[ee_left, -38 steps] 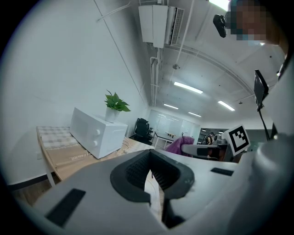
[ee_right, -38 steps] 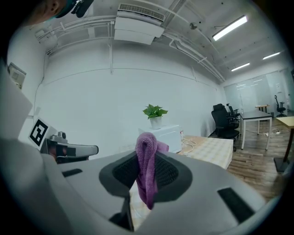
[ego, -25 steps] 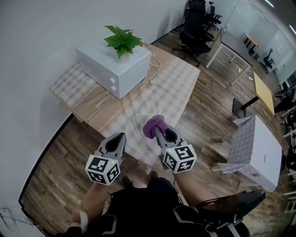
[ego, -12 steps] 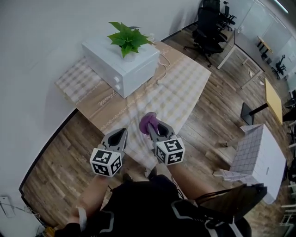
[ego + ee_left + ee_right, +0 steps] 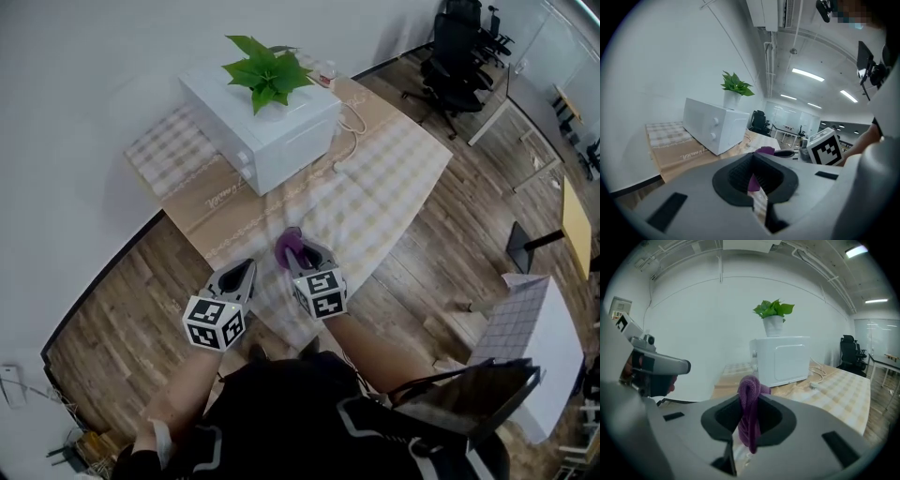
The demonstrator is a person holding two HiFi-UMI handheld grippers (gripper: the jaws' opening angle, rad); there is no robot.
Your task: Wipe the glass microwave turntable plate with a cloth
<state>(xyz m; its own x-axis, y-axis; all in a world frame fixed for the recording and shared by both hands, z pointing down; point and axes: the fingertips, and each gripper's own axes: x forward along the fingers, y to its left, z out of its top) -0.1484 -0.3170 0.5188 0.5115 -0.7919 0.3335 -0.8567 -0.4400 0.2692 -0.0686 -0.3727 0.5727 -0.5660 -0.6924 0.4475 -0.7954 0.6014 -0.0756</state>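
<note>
Right claw [image 5: 297, 253] is clamped on the purple cloth [image 5: 286, 245] over the near bench [image 5: 202, 202] edge. Left claw [image 5: 247, 267] is pinched narrow beside it. The plate is not discernible.

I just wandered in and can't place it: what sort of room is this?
Most likely an open-plan office or lab, not a home kitchen: black office chairs and desks stand on wood flooring beyond the table, where a white microwave carries a potted plant.
</note>
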